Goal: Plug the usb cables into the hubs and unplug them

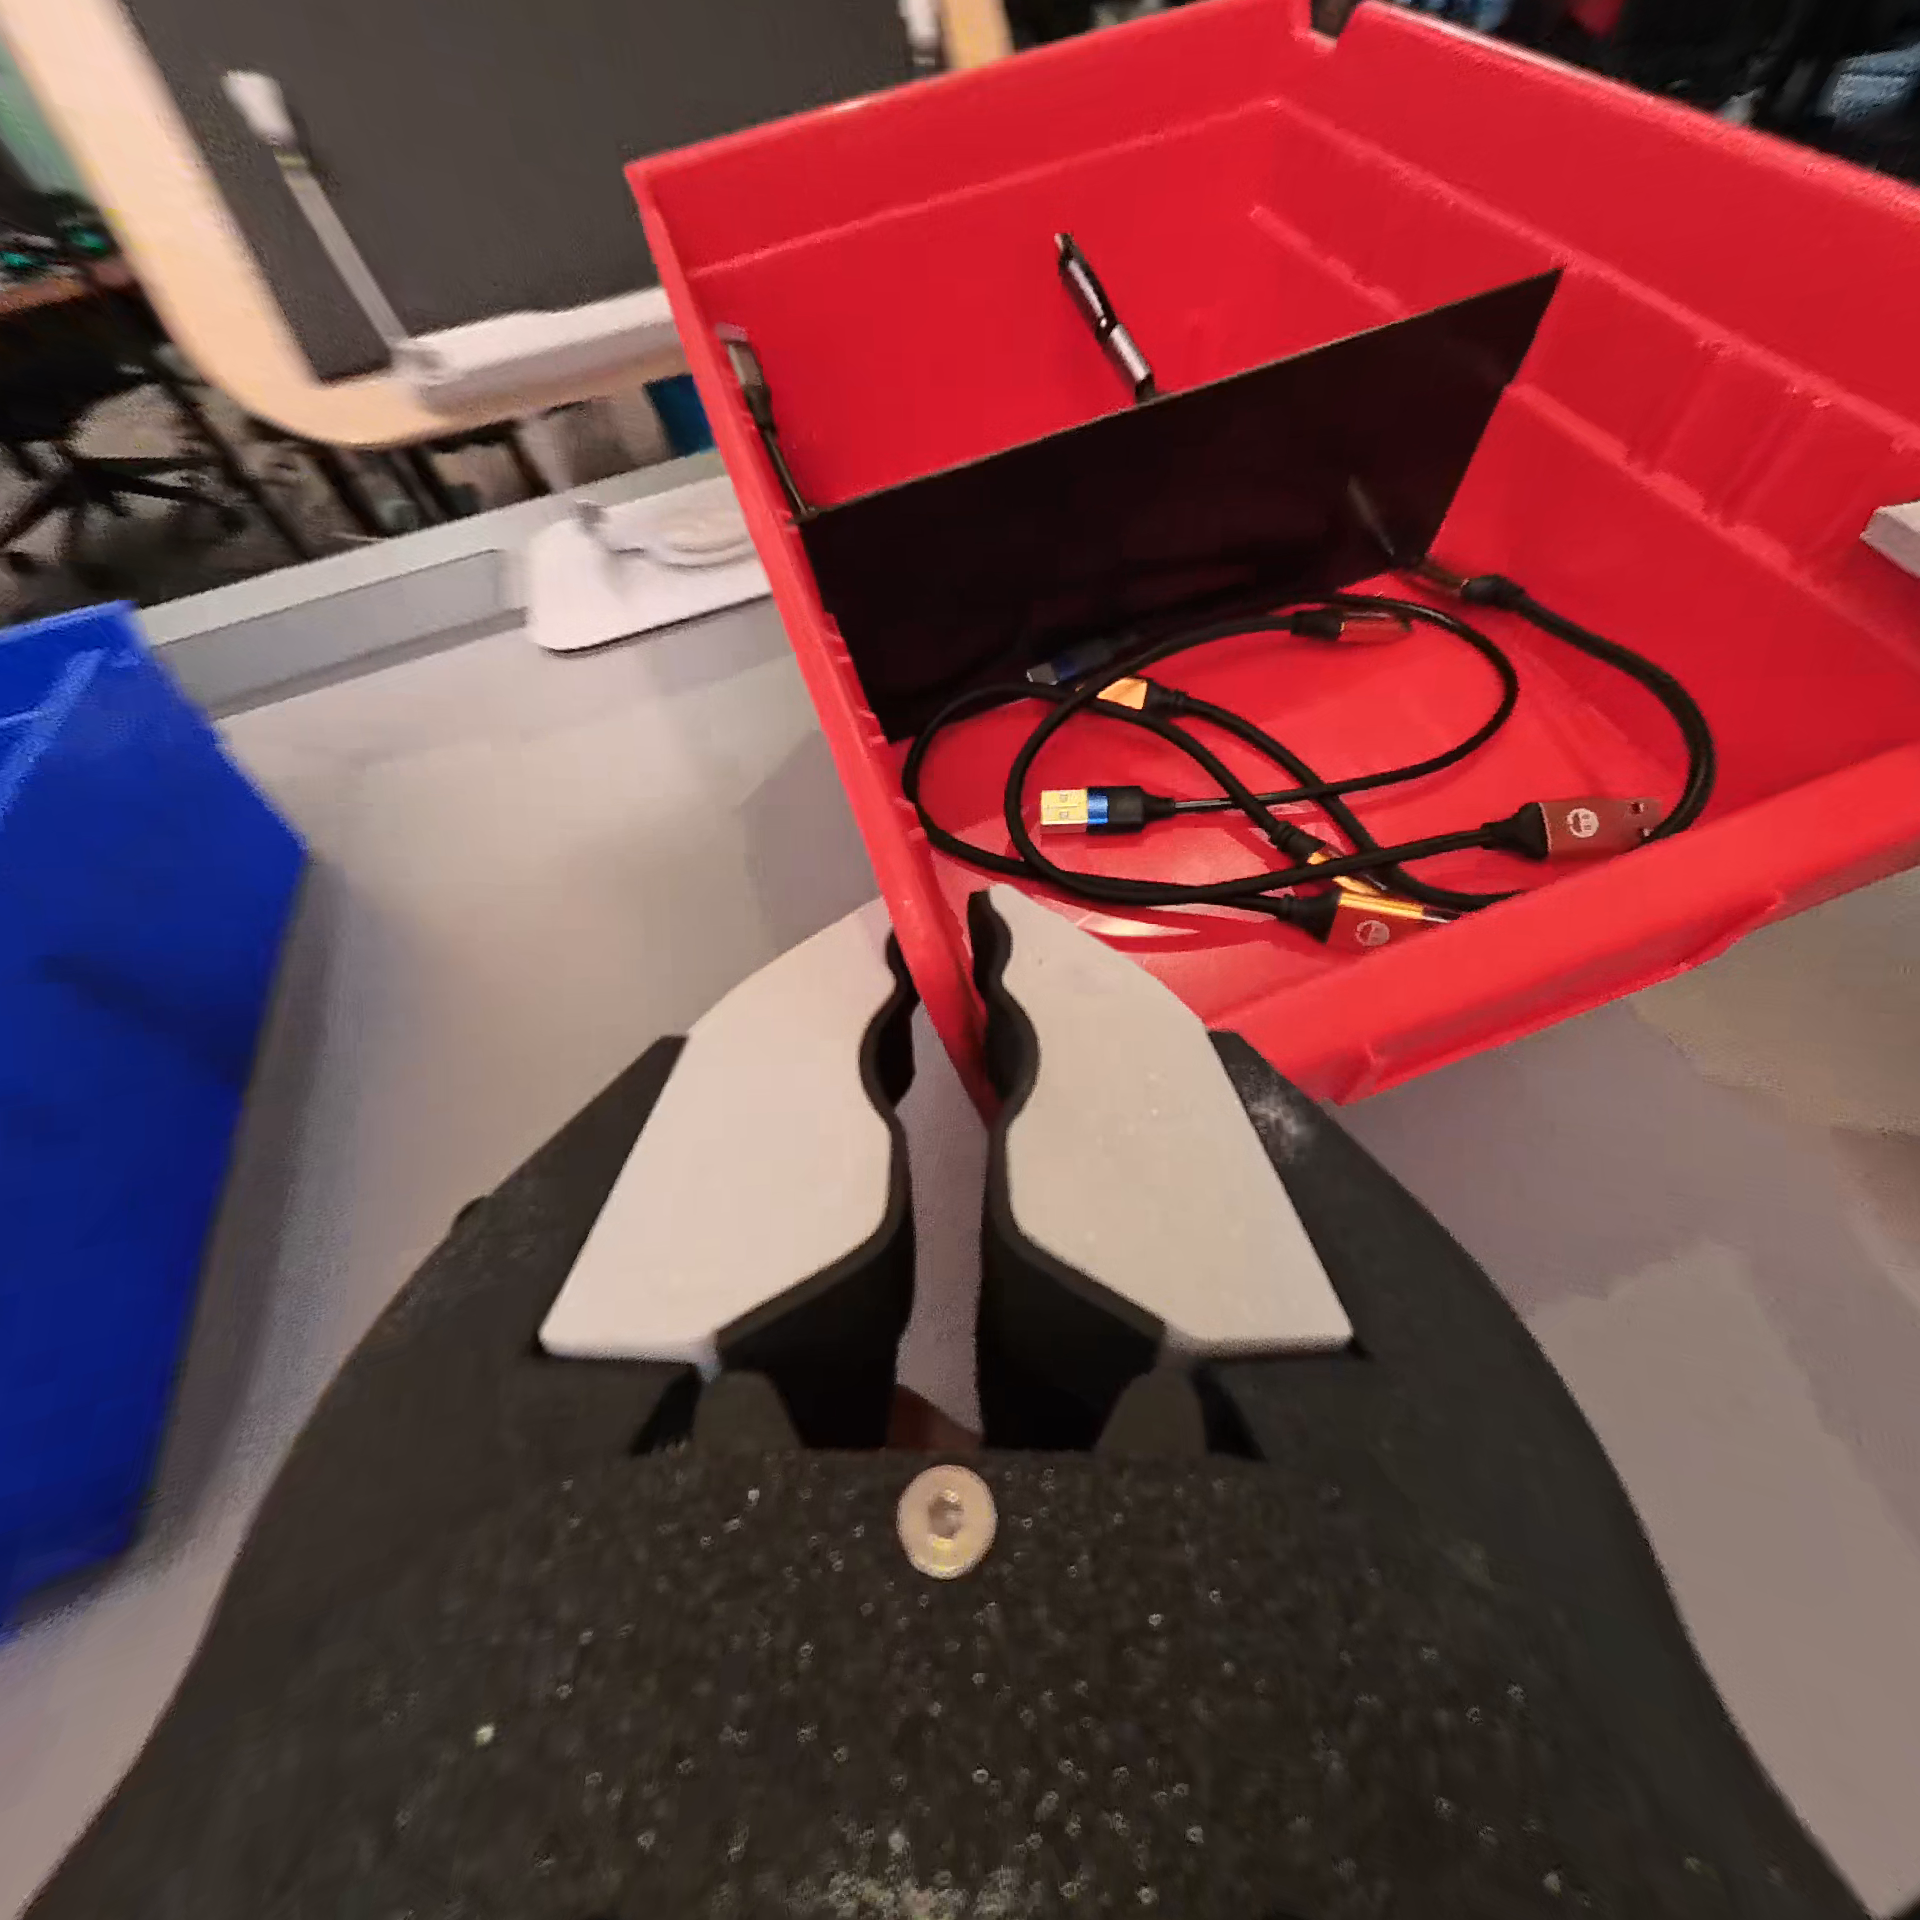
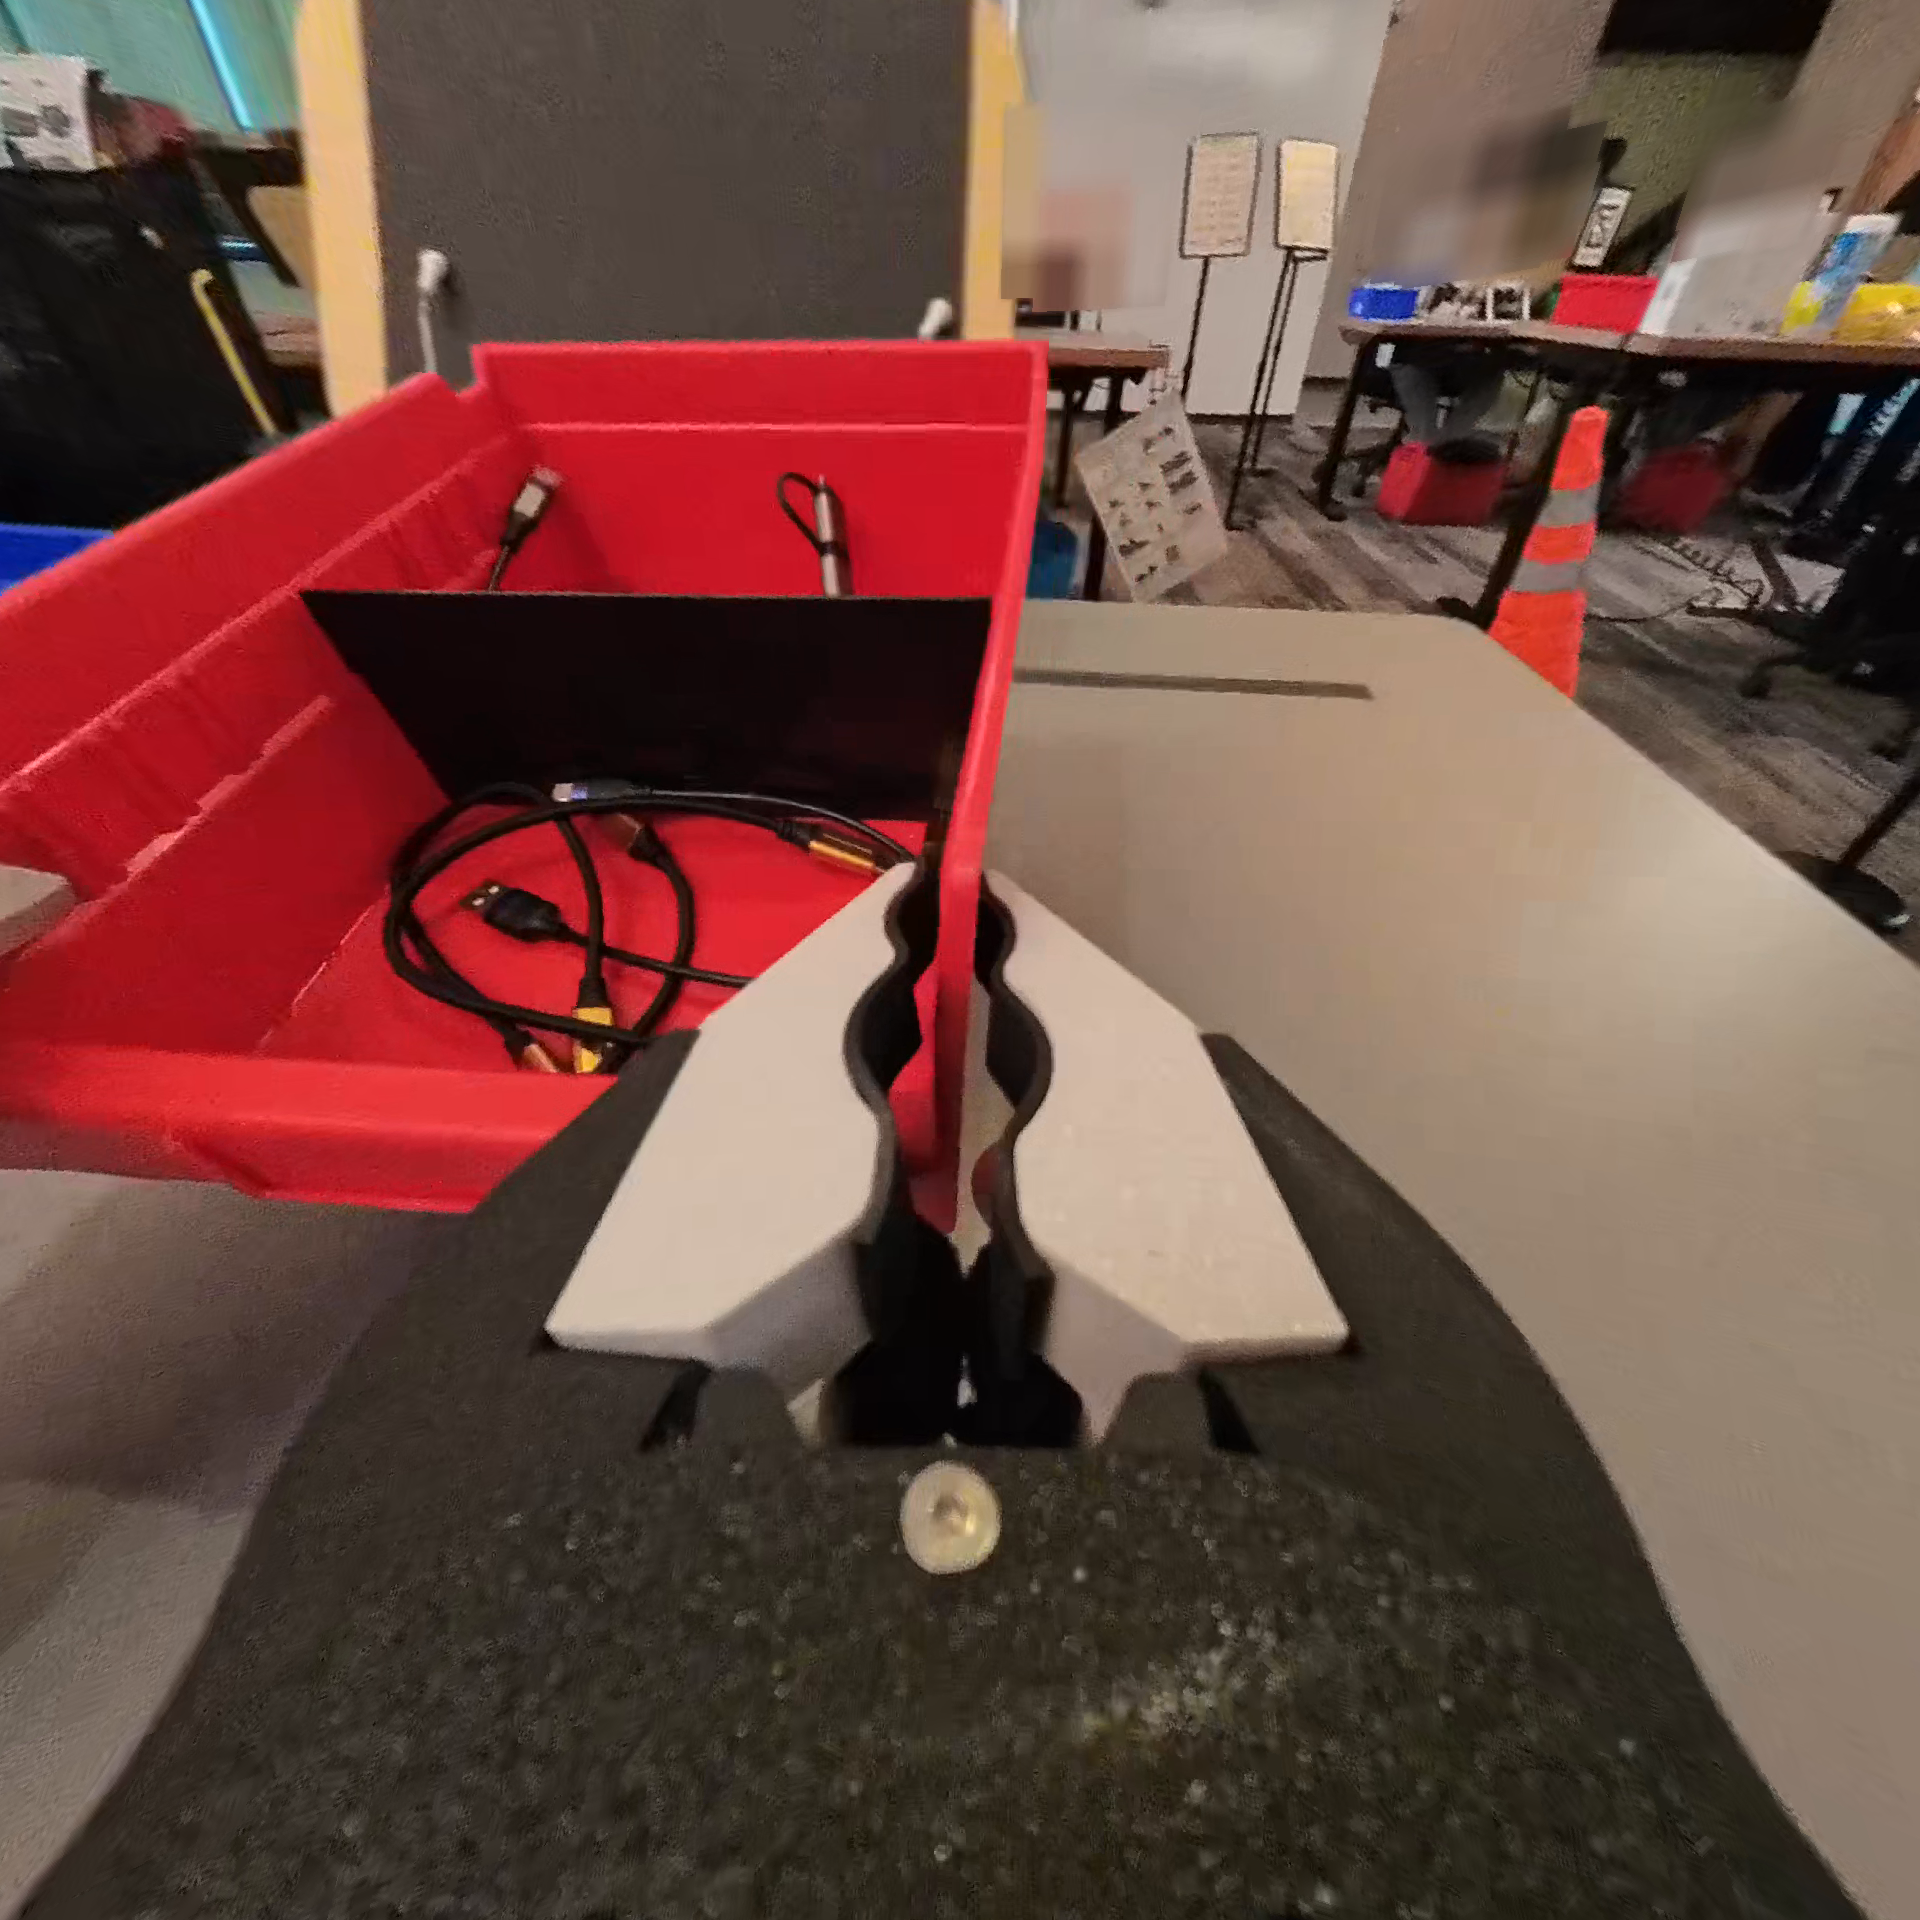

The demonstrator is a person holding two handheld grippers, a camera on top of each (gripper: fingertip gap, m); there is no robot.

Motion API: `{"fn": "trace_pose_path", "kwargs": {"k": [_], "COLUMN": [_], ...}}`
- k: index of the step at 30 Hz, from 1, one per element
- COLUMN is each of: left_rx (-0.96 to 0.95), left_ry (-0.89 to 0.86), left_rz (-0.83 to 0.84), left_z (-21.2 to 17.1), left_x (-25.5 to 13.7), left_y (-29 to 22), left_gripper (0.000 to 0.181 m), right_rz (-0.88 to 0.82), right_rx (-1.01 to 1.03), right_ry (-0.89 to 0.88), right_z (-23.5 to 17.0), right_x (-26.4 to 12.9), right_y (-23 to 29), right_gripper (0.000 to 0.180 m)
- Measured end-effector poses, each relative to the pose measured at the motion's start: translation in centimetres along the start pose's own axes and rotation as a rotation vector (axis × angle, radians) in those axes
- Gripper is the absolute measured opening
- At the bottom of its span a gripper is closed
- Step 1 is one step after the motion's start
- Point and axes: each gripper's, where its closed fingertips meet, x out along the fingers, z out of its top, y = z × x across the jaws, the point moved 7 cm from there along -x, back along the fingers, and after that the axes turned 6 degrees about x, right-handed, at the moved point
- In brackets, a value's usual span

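Black usb cables [image 1: 1299,790] are lying tangled in the near compartment of the red bin [image 1: 1662,416], before its black divider [image 1: 1143,551]. You are pinching the bin's side walls with your left gripper [image 1: 940,935] and right gripper [image 2: 951,914], each nearly closed on its wall.

Right gripper [image 2: 948,914] clamped on red bin [image 2: 727,499] wall

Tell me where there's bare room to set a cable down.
Free: the grey table right of the red bin, and the strip between it and the blue bin. Crowded: the bin's near compartment, full of black cables before the black divider.
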Motion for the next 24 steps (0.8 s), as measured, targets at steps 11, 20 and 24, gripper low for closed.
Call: {"fn": "trace_pose_path", "kwargs": {"k": [11,20,24], "left_rx": [-0.031,-0.240,-0.331], "left_ry": [0.150,-0.019,-0.240], "left_rz": [0.041,0.000,0.134], "left_z": [-6.1,-4.9,-4.9], "left_x": [-1.4,-7.1,-12.4], "left_y": [7.5,11.9,19.5], "left_gripper": [0.013,0.042,0.039], "right_rz": [0.249,0.429,0.472], "right_rx": [-0.021,0.022,-0.012], "right_ry": [0.224,0.212,0.155], "right_z": [-3.9,-3.4,-2.9], "right_x": [4.8,3.8,2.7], "right_y": [7.7,6.6,5.7], "right_gripper": [0.009,0.018,0.021]}}
